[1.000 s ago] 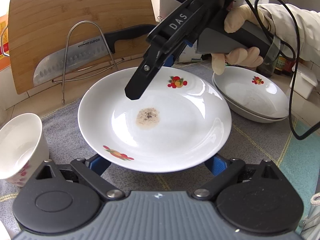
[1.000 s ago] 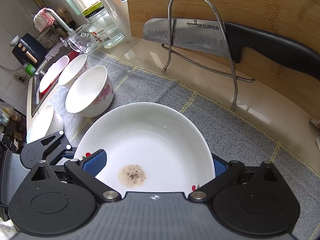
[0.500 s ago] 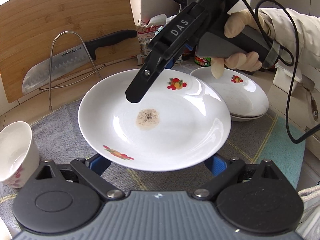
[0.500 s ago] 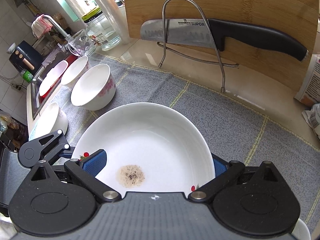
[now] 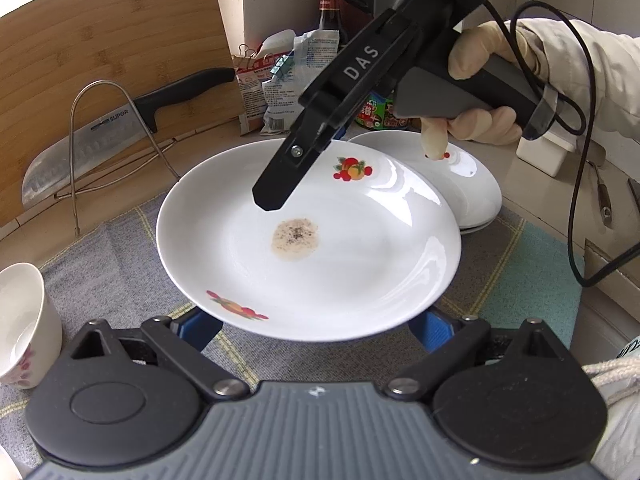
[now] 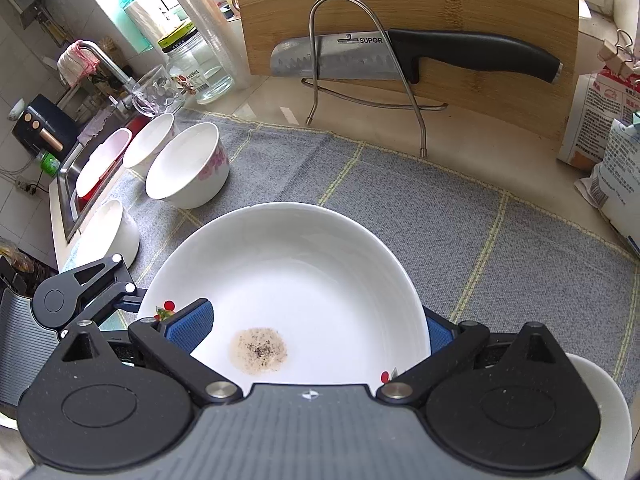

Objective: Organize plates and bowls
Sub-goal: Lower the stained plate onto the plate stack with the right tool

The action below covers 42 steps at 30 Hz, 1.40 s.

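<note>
Left wrist view: one glossy round white plate [image 5: 360, 264], brown residue at centre, is held above the grey woven mat [image 5: 120, 264] by both grippers; two stacked plates [image 5: 476, 196] lie at 2 o'clock. Left gripper [image 5: 316, 330] clamps its near rim, right gripper [image 6: 316, 332] its far rim. Right wrist view: three white bowls [image 6: 188, 168] stand at 10 o'clock.

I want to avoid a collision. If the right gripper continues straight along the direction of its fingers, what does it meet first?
Past the plate in the right gripper, the way is bare grey mat; the first thing is probably the wire stand with the knife, though depth is unclear.
</note>
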{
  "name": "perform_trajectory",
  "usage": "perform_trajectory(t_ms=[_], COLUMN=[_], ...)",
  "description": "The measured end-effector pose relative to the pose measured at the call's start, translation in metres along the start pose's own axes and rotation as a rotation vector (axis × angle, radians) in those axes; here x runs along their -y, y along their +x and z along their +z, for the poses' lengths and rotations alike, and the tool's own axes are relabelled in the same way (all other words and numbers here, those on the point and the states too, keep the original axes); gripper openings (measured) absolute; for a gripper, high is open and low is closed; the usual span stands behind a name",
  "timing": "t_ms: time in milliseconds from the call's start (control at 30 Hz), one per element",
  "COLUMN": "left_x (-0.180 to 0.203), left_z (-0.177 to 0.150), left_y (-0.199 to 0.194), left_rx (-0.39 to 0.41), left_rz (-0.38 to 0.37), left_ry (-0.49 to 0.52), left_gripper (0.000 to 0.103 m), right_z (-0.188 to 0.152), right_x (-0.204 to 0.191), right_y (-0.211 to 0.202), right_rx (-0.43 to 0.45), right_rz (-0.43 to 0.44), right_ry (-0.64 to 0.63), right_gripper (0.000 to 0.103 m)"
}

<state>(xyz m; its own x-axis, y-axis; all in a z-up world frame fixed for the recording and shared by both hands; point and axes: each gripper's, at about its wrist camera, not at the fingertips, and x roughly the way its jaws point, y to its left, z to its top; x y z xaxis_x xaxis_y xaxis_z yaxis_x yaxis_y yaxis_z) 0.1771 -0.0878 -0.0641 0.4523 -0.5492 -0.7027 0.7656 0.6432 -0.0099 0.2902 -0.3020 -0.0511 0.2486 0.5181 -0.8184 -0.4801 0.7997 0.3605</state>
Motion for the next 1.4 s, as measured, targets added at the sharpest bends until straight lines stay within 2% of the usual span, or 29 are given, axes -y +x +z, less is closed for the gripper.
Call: perform_trajectory(t_ms=[433, 1000, 1400], left_x=[0.018, 0.047, 0.054], left_z=[0.014, 0.037, 0.046], left_y=[0.007, 0.047, 0.067], left_rx=[-0.003, -0.013, -0.028], left_rz=[-0.082, -0.232, -0.251], left_ry=[0.087, 0.209, 0.222], left_gripper=[0.098, 0.098, 0.098], right_z=[-0.024, -0.076, -0.097], right_x=[0.013, 0.051, 0.076], right_y=[-0.027, -0.071, -0.079], right_rx=[0.046, 0.112, 0.131], right_rz=[-0.046, -0.154, -0.175], right_ry=[0.074, 0.234, 0.303], right_gripper=[0.103, 0.103, 0.103])
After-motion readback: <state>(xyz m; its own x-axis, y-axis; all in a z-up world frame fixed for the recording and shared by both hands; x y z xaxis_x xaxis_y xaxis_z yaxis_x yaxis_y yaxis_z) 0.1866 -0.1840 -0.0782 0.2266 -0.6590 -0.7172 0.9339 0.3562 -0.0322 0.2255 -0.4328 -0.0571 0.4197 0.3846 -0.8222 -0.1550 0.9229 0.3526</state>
